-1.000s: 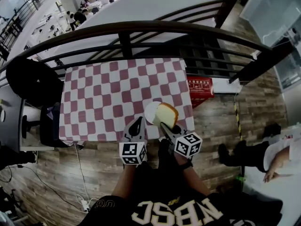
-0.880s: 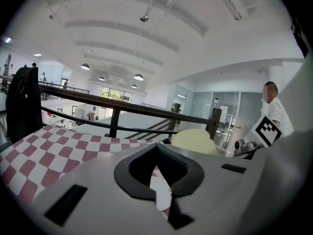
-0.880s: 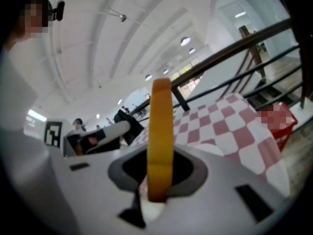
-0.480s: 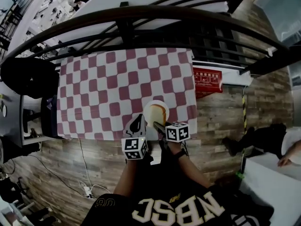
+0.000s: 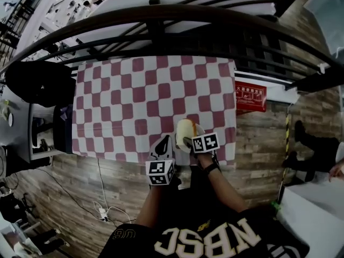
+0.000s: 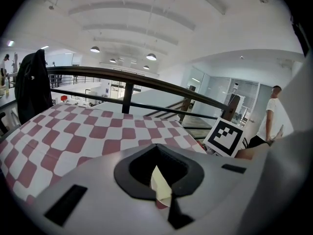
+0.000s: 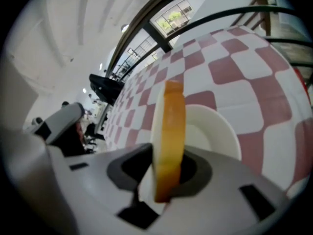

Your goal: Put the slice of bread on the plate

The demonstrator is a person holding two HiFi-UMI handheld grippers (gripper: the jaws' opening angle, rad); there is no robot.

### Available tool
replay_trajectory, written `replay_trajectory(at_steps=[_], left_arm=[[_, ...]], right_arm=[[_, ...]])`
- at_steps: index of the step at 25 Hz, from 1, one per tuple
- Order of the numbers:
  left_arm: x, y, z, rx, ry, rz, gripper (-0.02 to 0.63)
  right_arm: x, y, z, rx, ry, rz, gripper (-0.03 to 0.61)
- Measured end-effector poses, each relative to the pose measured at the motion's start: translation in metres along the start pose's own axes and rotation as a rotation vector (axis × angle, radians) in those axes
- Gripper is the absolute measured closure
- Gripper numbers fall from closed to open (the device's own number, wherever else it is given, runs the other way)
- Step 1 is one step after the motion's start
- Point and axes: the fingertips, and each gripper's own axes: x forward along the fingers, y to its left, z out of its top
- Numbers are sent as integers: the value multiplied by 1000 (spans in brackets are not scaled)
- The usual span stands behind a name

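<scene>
My right gripper [image 5: 187, 139] is shut on the slice of bread [image 5: 185, 127], a pale slice with a golden crust. The right gripper view shows the slice of bread [image 7: 169, 136] standing on edge between the jaws of that gripper [image 7: 164, 177]. It is just over the white plate [image 7: 215, 131]. The plate [image 5: 198, 131] sits near the front right corner of the red-and-white checked table [image 5: 123, 101]. Left of the plate, my left gripper [image 5: 165, 143] hovers at the table's near edge. In its own view the left gripper [image 6: 164, 192] looks shut, and I see nothing held.
A dark curved railing [image 5: 161, 15] runs along the table's far side. A black jacket [image 5: 32, 82] hangs at the left. On the wooden floor at the right lies a red box [image 5: 250, 97]. A person [image 6: 271, 114] stands off to the right.
Both grippers have come down toward the table. The bread, first tilted and higher beside the plate, now stands on edge close over the plate.
</scene>
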Motion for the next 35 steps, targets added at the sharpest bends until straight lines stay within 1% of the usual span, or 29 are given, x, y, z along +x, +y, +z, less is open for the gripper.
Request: replay_trajectory(at_steps=[2, 5, 6, 7, 8, 12, 15, 17, 19, 20, 21, 23, 24, 27, 30, 33, 35], left_arm=[[-1, 4, 2, 3, -2, 9, 595], [-1, 7, 7, 12, -3, 17, 595], [-1, 8, 8, 15, -6, 15, 595], [-3, 8, 10, 19, -9, 12, 595], [-5, 9, 11, 23, -13, 9, 595], [-13, 12, 17, 27, -30, -6, 595], [-19, 13, 20, 34, -51, -20, 595], [-25, 12, 25, 43, -67, -31, 595], [-33, 7, 32, 54, -89, -51, 595], [-36, 4, 37, 61, -104, -65, 595], [-40, 0, 43, 68, -120, -79, 595], [-47, -7, 54, 86, -154, -106, 595], [-52, -10, 59, 100, -171, -117, 595], [-73, -20, 74, 164, -224, -142, 595], [-96, -28, 91, 199, -287, -163, 595], [-118, -33, 109, 202, -349, -181, 595], [-132, -33, 118, 187, -374, -190, 595]], right_arm=[[-2, -7, 2, -58, 20, -74, 447], [-11, -27, 12, -151, 8, -235, 330], [-15, -34, 15, -177, -1, -285, 280], [-20, -38, 17, -197, -10, -322, 234], [-24, -41, 18, -206, -22, -342, 216], [-43, -41, 24, -172, -110, -346, 206], [-60, -30, 30, -183, -194, -340, 206], [-71, -13, 35, -207, -253, -315, 207], [-81, 10, 37, -223, -300, -263, 210], [-87, 21, 38, -224, -324, -238, 232], [-93, 32, 40, -226, -354, -221, 287], [-107, 53, 45, -253, -431, -218, 426], [-114, 64, 47, -277, -468, -229, 463], [-137, 97, 48, -345, -570, -256, 509], [-160, 130, 47, -388, -679, -263, 546], [-184, 160, 46, -432, -790, -281, 563], [-199, 177, 43, -466, -854, -323, 565]])
